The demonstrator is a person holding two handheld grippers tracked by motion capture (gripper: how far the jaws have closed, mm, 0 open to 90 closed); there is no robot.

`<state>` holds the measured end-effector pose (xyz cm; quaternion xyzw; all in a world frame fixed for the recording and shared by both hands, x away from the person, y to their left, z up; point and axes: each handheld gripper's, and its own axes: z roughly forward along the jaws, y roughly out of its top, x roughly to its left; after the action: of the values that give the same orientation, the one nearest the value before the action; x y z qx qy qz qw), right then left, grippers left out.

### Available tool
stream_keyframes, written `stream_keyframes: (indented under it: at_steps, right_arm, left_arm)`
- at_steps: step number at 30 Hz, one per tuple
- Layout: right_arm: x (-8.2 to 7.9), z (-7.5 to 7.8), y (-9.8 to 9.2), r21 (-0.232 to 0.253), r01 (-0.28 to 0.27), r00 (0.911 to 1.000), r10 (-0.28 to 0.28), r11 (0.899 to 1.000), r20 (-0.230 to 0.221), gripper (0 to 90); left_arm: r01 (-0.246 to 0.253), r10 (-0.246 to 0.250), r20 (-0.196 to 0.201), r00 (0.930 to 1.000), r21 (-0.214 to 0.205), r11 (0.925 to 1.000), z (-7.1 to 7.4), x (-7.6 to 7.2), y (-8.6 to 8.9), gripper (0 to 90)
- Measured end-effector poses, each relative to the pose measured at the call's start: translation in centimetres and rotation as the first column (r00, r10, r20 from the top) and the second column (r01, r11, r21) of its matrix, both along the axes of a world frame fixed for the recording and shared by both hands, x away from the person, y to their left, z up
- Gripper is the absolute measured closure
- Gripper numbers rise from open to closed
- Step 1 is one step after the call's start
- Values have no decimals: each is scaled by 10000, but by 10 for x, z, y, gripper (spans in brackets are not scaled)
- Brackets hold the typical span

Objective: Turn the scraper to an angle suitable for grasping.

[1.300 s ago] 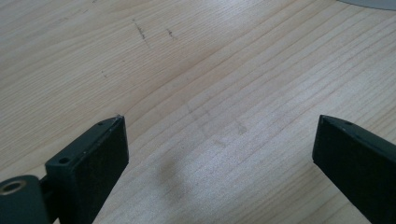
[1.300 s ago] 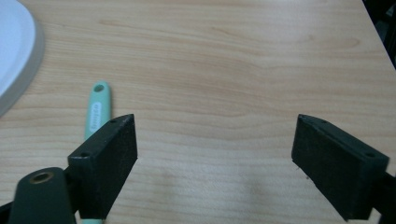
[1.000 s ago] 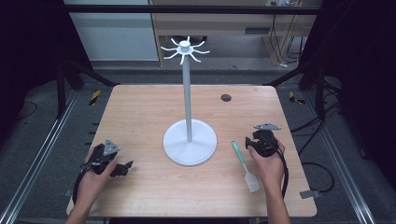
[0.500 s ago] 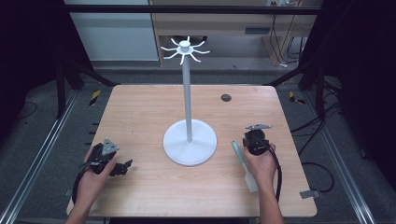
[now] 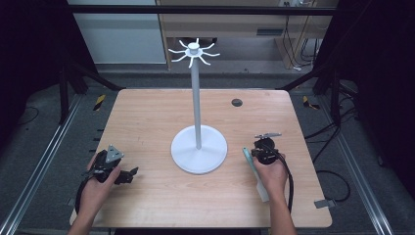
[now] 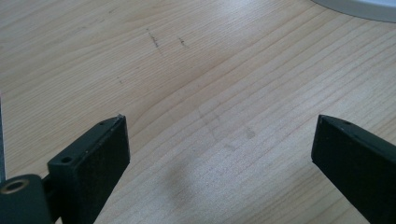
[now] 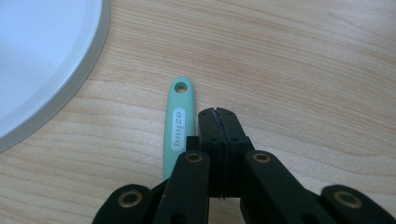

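Note:
A spatula with a mint-green handle [image 7: 179, 116] and a pale blade [image 5: 262, 190] lies flat on the wooden table, right of the white stand's round base [image 5: 199, 149]. My right gripper [image 7: 218, 112] is shut with nothing between its jaws. Its tips rest just to the right of the handle, a little short of the handle's hole. In the high view the right gripper [image 5: 259, 149] sits low beside the handle [image 5: 247, 157]. My left gripper [image 6: 219, 122] stands open over bare wood, and the high view shows it [image 5: 131, 172] at the front left.
The stand's thin pole [image 5: 196, 103] rises from the middle of the table to a ring of hooks [image 5: 194, 50]. A small black disc [image 5: 237, 102] lies at the back right. The base's rim [image 6: 364, 7] is far ahead of the left gripper.
My right gripper has shifted left and down, closer to the spatula handle. The left hand has stayed where it was.

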<state>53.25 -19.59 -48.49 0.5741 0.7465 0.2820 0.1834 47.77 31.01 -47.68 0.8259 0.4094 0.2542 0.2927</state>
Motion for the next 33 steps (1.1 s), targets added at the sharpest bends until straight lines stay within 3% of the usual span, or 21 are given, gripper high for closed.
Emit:
stream_keyframes:
  at_steps: [8, 13, 26, 30, 33]
  right_arm:
    - [2, -1, 4, -77, -296, 9995, 295, 9995, -130, 900]
    - [1, -1, 6, 325, -716, 9971, 724, 9969, -235, 900]
    - [-8, 2, 23, 520, -2122, 9754, 2148, 9758, -500, 900]
    - [-11, 2, 27, 498, -2386, 9691, 2411, 9698, -517, 900]
    - [-12, 3, 27, 366, -2388, 9691, 2405, 9704, -539, 900]
  left_arm:
    - [109, -109, -60, 9999, 40, 9999, -1, 0, -1, 40]
    - [153, -153, -76, 9999, 39, 9999, -2, 1, -3, 40]
    - [204, -203, -127, 9997, 106, 9997, -2, 0, -4, 39]
    - [199, -198, -114, 9997, 112, 9997, -2, 0, -5, 39]
    - [227, -225, -134, 9997, 145, 9996, -2, 0, -5, 39]
